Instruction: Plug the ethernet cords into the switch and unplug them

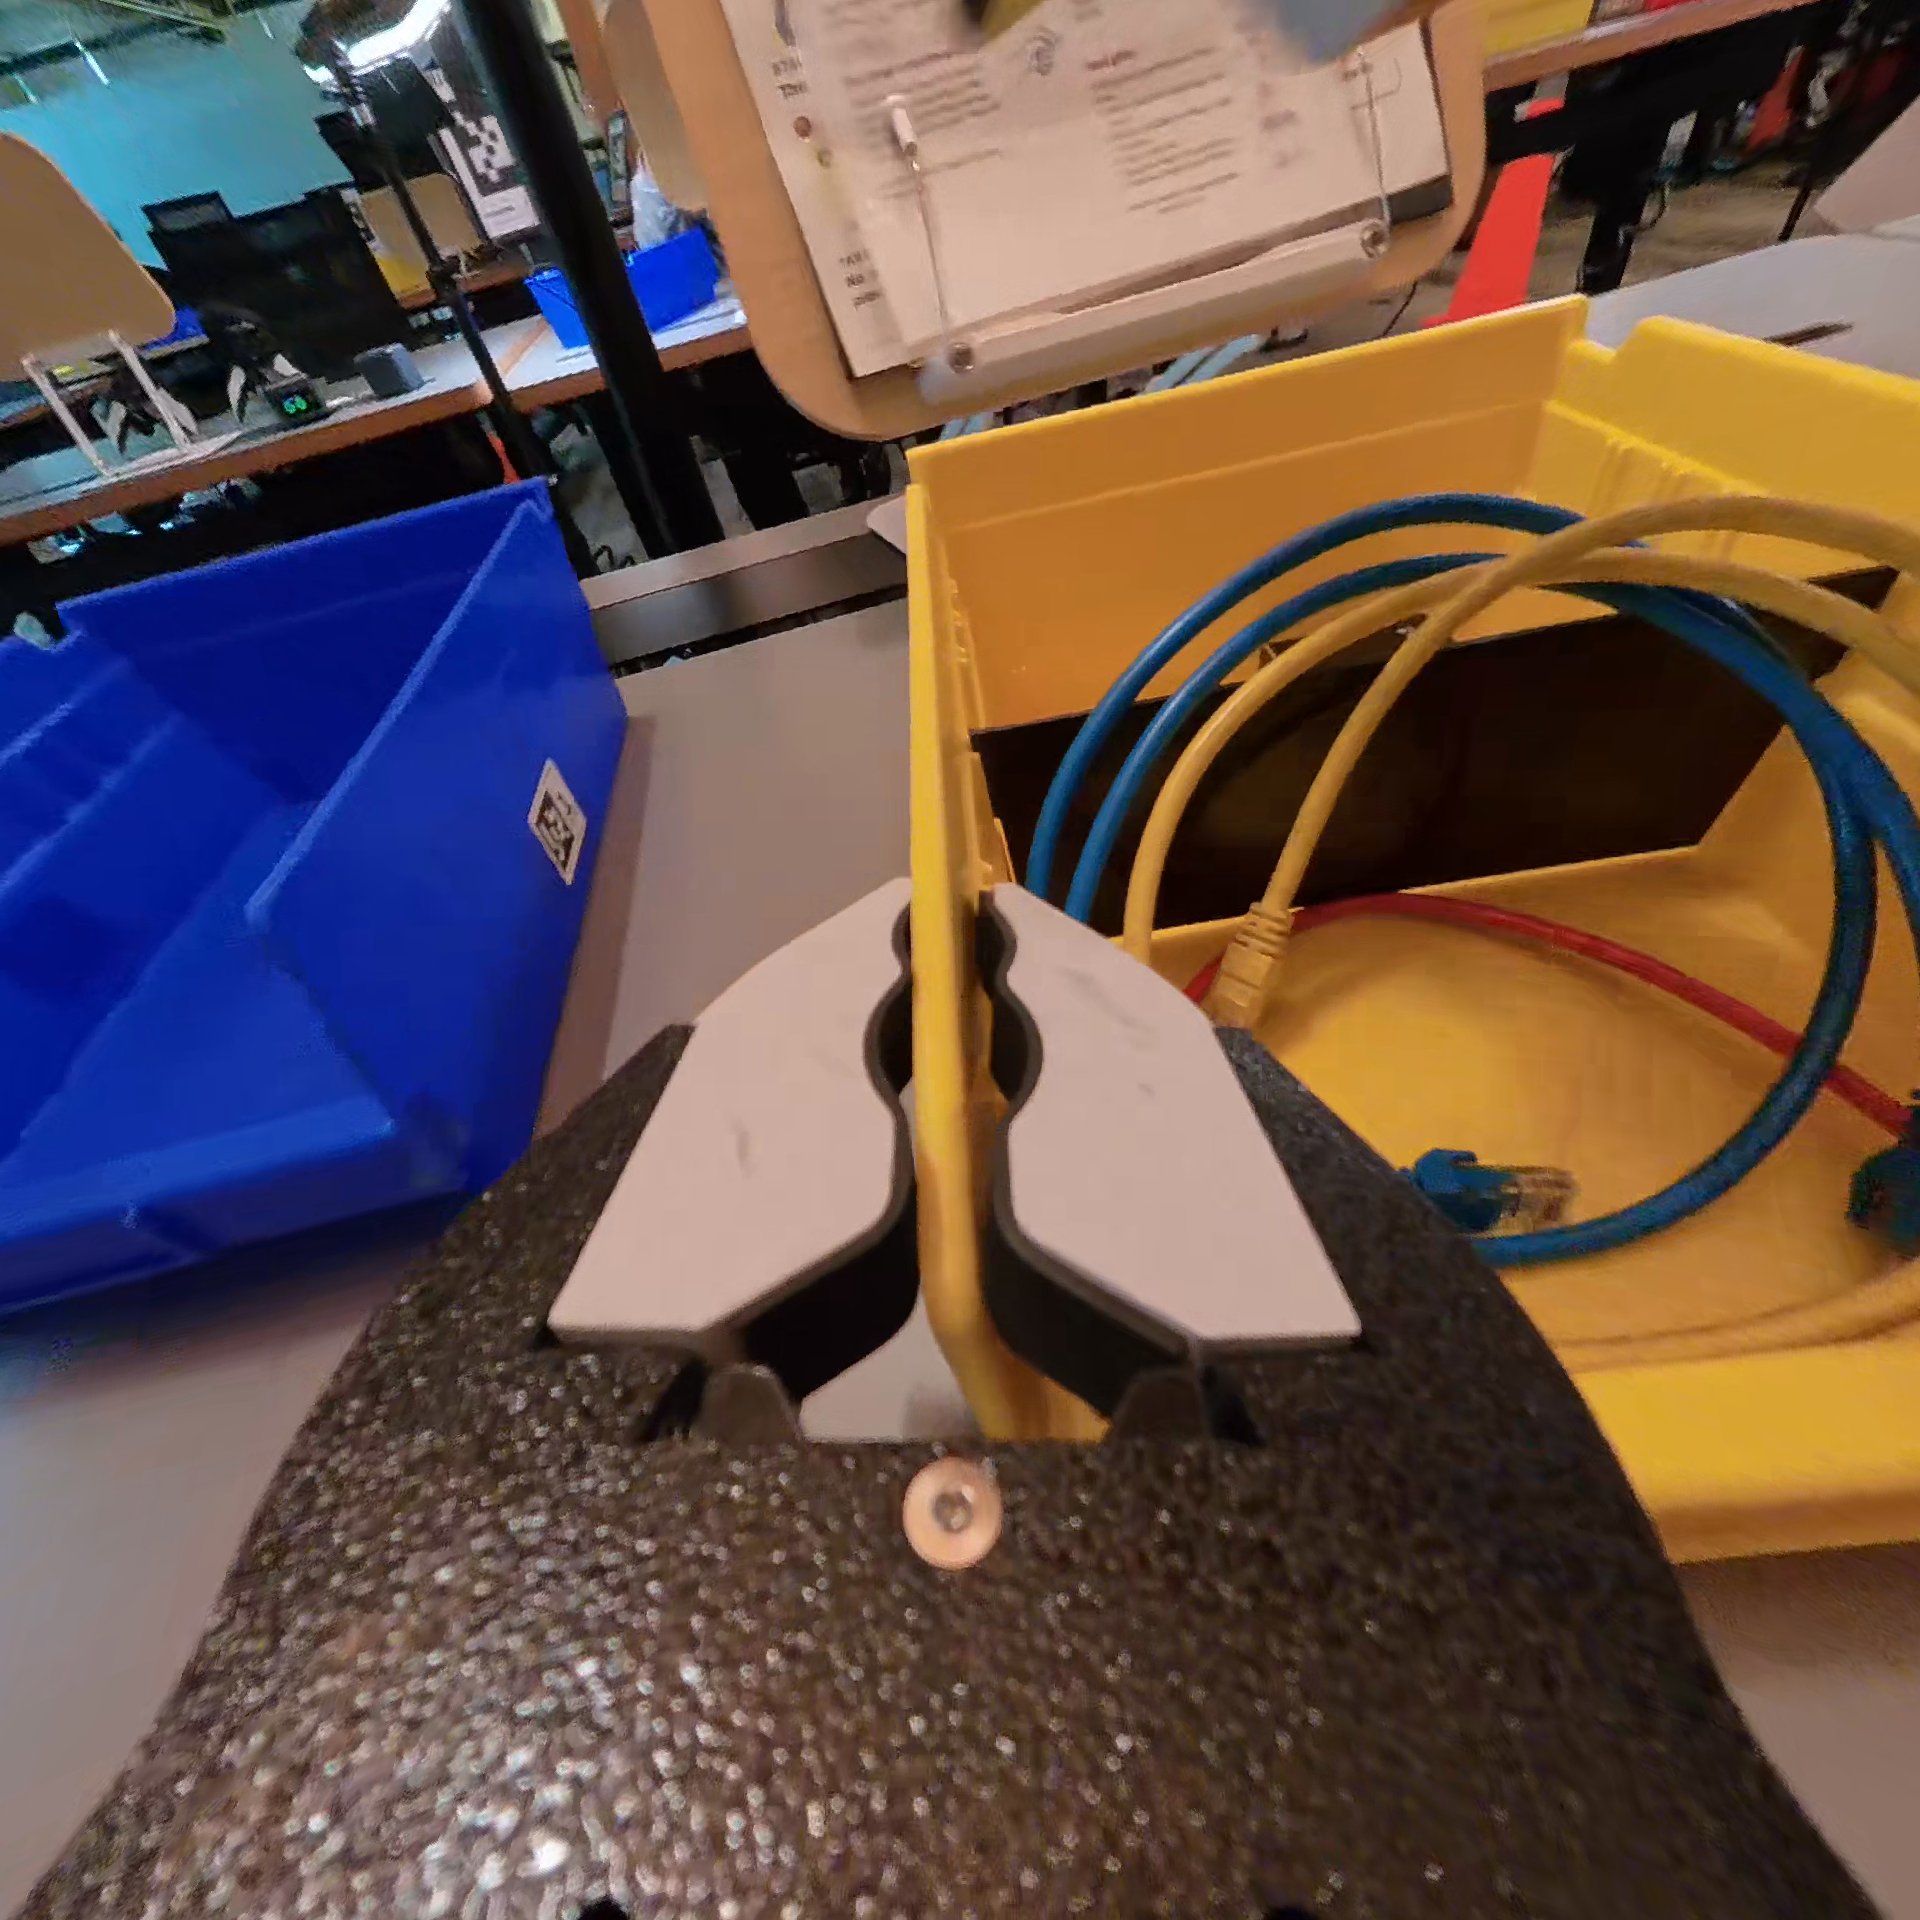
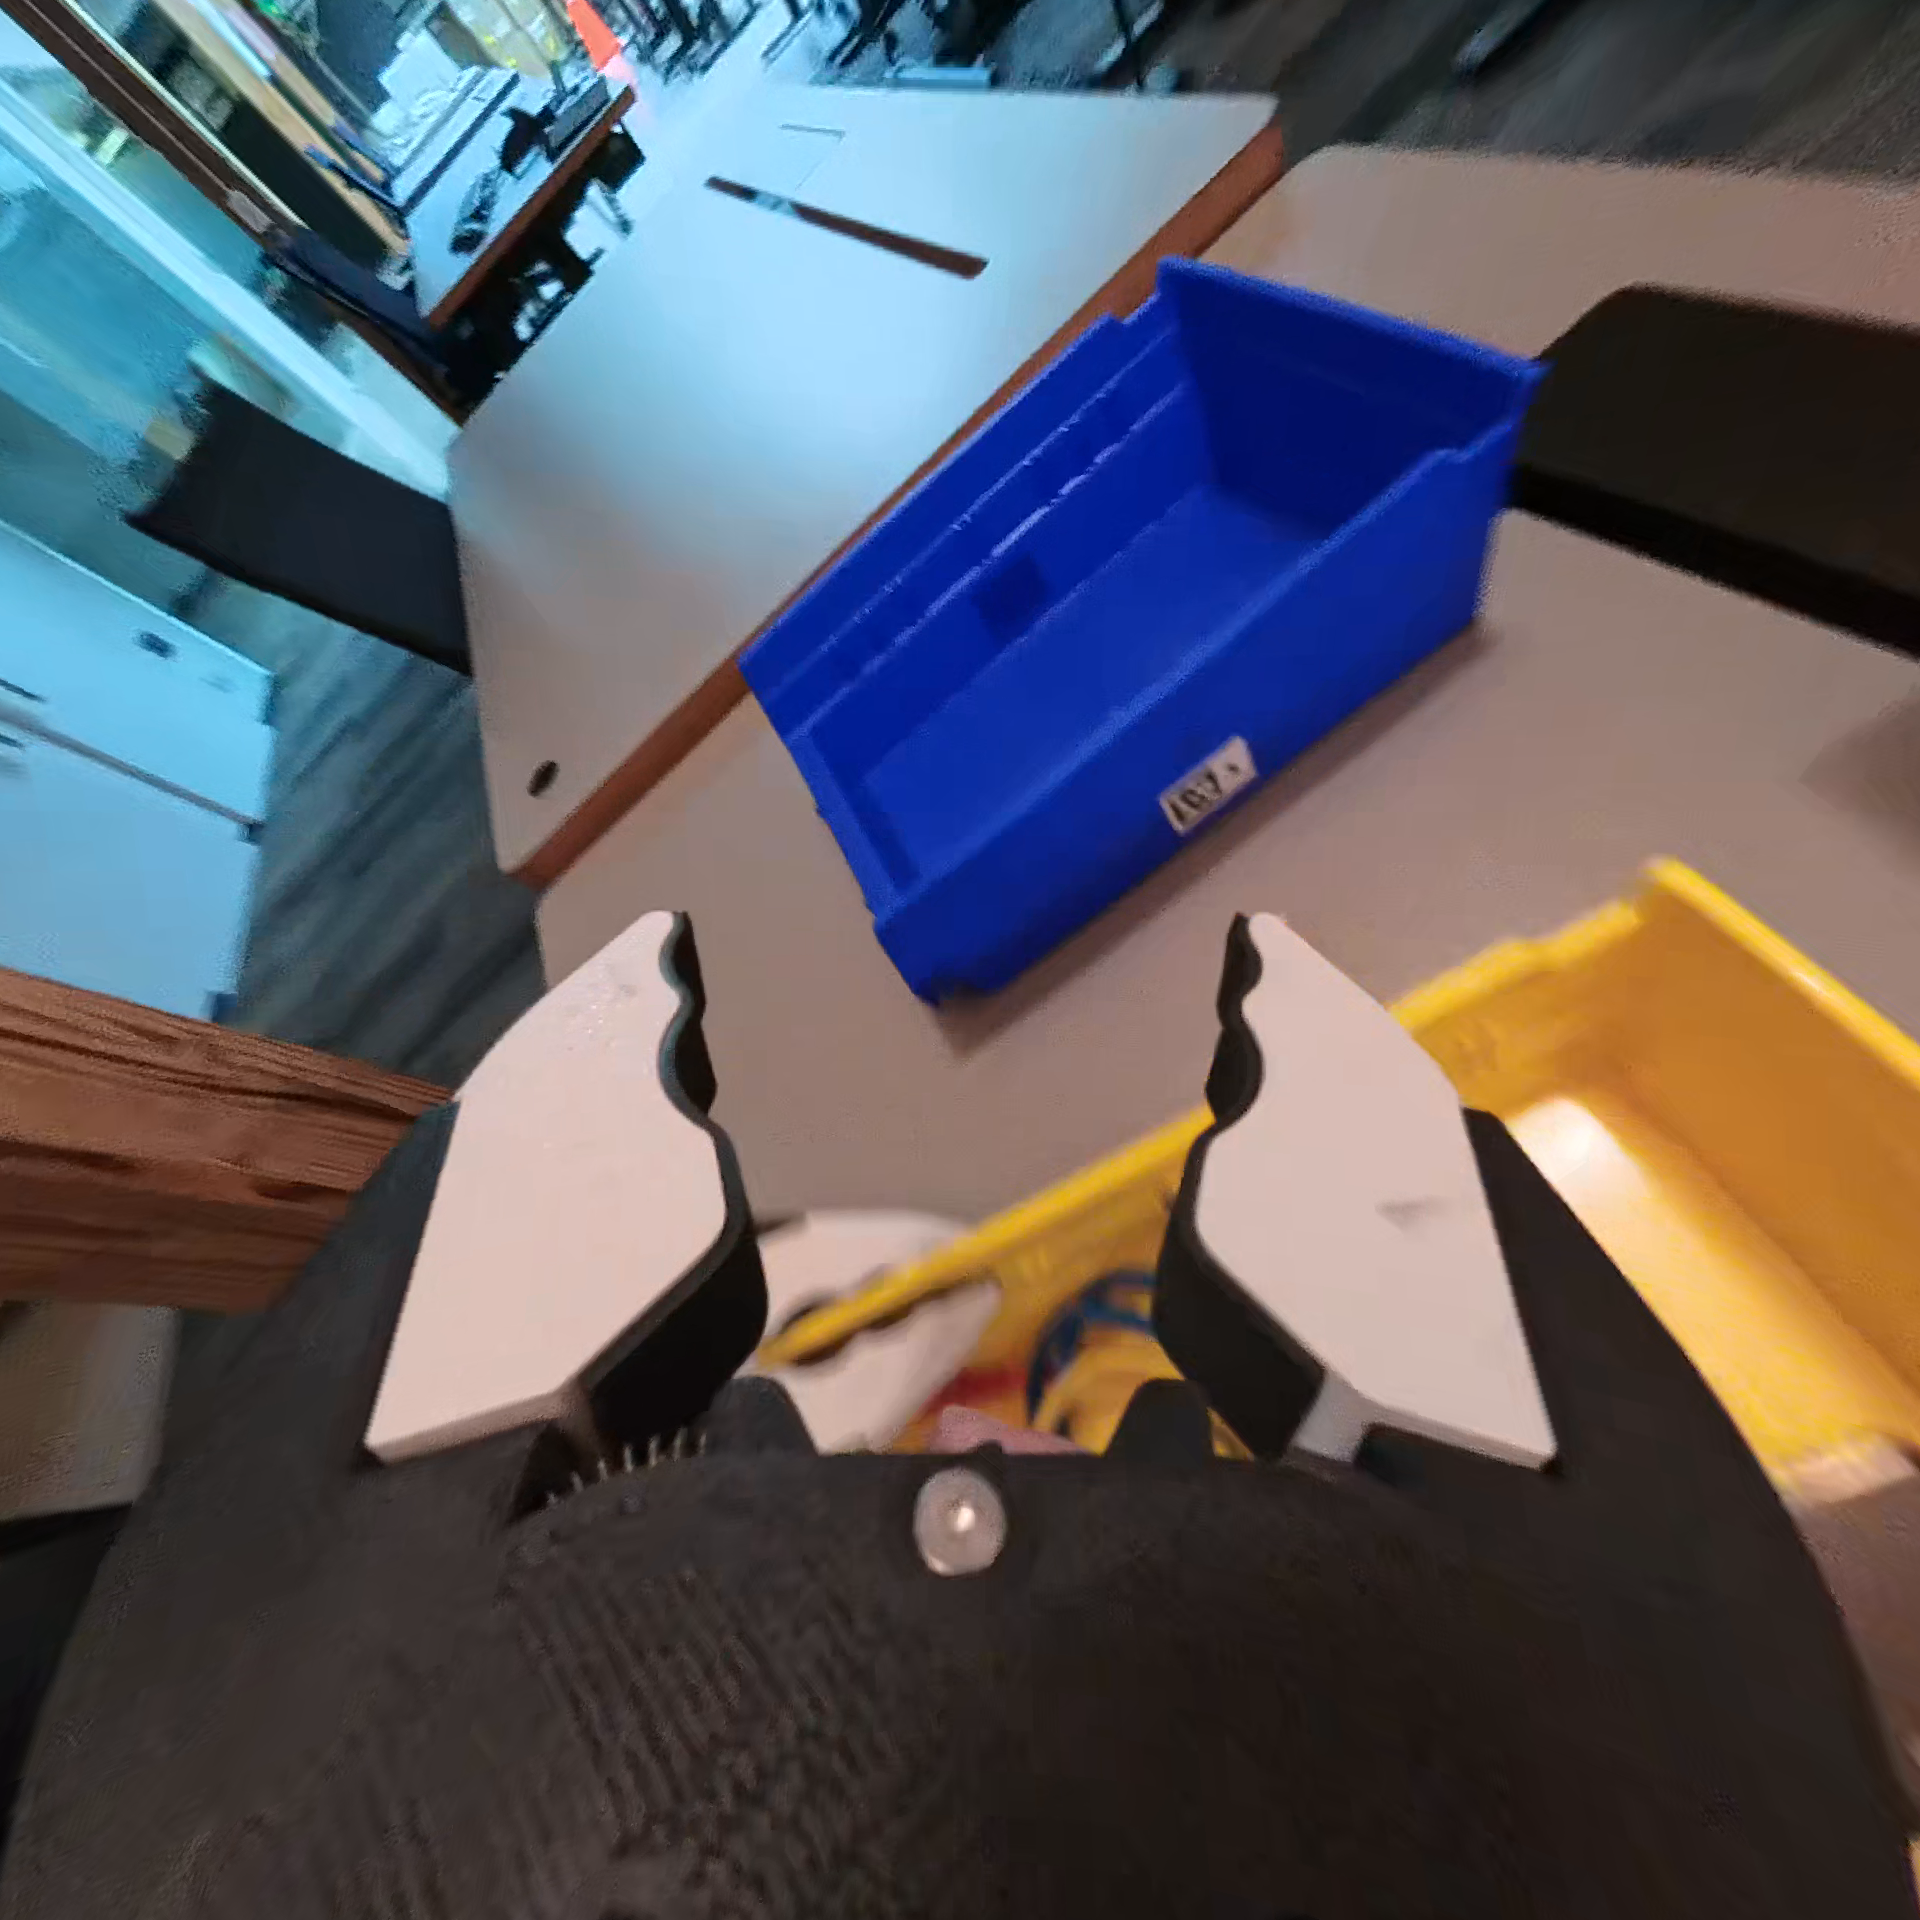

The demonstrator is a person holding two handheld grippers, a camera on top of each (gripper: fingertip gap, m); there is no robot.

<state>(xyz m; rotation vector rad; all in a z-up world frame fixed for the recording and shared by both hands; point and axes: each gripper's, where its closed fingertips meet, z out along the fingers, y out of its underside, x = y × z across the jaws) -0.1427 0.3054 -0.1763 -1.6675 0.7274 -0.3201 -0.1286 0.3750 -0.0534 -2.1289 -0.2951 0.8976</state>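
Observation:
My left gripper (image 1: pixel 948 925) is shut on the left wall of a yellow bin (image 1: pixel 1236 540). Inside the bin lie a coiled blue ethernet cord (image 1: pixel 1839 935), a yellow cord (image 1: pixel 1351 717) with its plug (image 1: pixel 1247 966) pointing down, and a red cord (image 1: pixel 1558 951). A blue cord's plug (image 1: pixel 1496 1195) lies on the bin floor. A dark box (image 1: pixel 1455 769), possibly the switch, sits at the back of the bin. My right gripper (image 2: pixel 961 961) is open and empty, held above the table over the yellow bin's rim (image 2: pixel 1662 935). The cords (image 2: pixel 1091 1340) show blurred between its fingers.
An empty blue bin (image 1: pixel 312 883) stands on the grey table left of the yellow bin; it also shows in the right wrist view (image 2: pixel 1143 623). A board with a paper sheet (image 1: pixel 1091 187) stands behind the yellow bin. A wooden edge (image 2: pixel 156 1143) is at the left.

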